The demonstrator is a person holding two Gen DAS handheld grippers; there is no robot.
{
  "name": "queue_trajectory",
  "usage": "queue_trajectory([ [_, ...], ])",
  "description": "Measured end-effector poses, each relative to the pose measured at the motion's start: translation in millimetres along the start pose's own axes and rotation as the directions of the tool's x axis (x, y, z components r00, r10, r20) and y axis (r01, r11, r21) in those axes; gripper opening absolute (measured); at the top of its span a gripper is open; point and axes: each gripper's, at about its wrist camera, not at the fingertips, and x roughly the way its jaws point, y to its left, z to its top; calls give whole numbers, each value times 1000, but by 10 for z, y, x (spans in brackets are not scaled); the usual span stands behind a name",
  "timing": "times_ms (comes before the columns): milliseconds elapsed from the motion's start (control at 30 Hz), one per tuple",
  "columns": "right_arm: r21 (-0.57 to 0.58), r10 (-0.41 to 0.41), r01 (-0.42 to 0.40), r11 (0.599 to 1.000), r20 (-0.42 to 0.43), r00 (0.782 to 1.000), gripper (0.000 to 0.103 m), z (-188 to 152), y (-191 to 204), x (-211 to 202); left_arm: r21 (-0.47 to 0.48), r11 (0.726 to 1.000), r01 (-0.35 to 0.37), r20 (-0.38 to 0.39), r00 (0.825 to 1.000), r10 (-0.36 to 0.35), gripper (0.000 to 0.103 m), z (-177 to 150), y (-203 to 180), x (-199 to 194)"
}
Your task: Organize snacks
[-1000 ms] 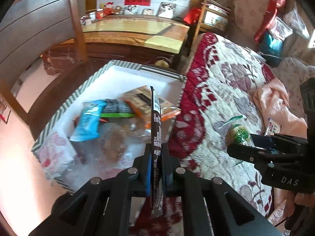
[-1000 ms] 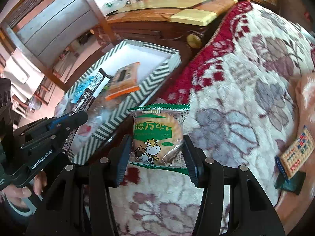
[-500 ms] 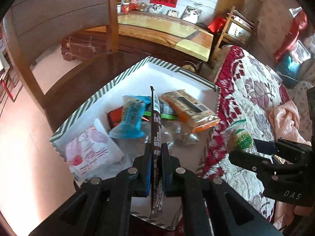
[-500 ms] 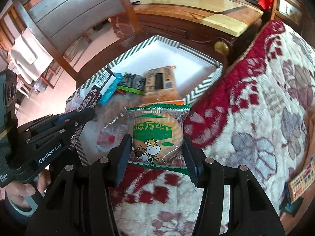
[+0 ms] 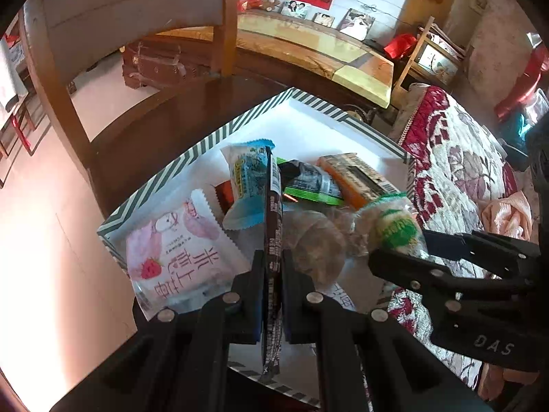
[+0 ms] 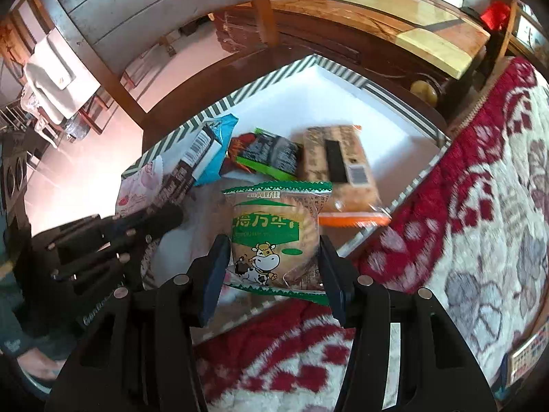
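The left hand-held gripper (image 5: 273,267) was squeezed tight on a thin dark brown snack bar (image 5: 272,226), which stood on its edge between the two fingers. It hung over the near part of a white box with a striped rim (image 5: 192,158). The right hand-held gripper (image 6: 272,267) was open just wide enough to hold a round biscuit pack with a green top and a cartoon cow (image 6: 274,237). That pack was over the near right edge of the same box, next to the red and white flowered blanket (image 6: 480,206). Inside the box lay more snacks. A pink pack with a strawberry picture (image 5: 178,257) was at the near left. A blue and white pack (image 5: 248,185) lay just behind it. A black and green pack (image 5: 308,182) sat in the middle. An orange pack with a barcode (image 5: 357,178) lay on the right, close to the blanket. A clear bag with a brown round thing inside (image 5: 315,240) lay near the middle. The far part of the box was bare white. The box sat on a dark wooden chair seat (image 5: 154,127). Far behind it stood a long wooden bench (image 5: 308,51) with framed photos (image 5: 357,24) on it.
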Motion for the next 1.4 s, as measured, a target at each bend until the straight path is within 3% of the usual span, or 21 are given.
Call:
queue_trajectory([
  [267, -24, 0, -1, 1000, -41, 999, 51, 92, 106, 296, -15, 1000, -3, -23, 1000, 3, 10, -6, 50, 85],
  [533, 18, 29, -28, 999, -8, 1000, 54, 44, 39, 173, -29, 999, -46, -15, 999, 45, 13, 5, 39, 55],
  [633, 25, 36, -36, 999, 16, 999, 56, 9, 34, 59, -22, 998, -61, -7, 998, 61, 20, 5, 6, 2],
  [733, 37, 37, -38, 999, 33, 999, 59, -63, -1, -58, -23, 998, -61, 17, 998, 61, 44, 8, -29, -86],
  [767, 44, 37, -39, 998, 37, 999, 59, -86, -14, -88, -24, 998, -59, 29, 998, 60, 58, 13, -52, -119],
  [833, 69, 42, -45, 997, 47, 998, 59, -153, -81, -162, -22, 998, -55, 53, 997, 56, 67, 11, -97, -181],
  [1400, 218, -20, -2, 976, 98, 995, 59, -783, -714, -656, 145, 989, -13, 60, 998, 5, 71, -159, -872, -266],
])
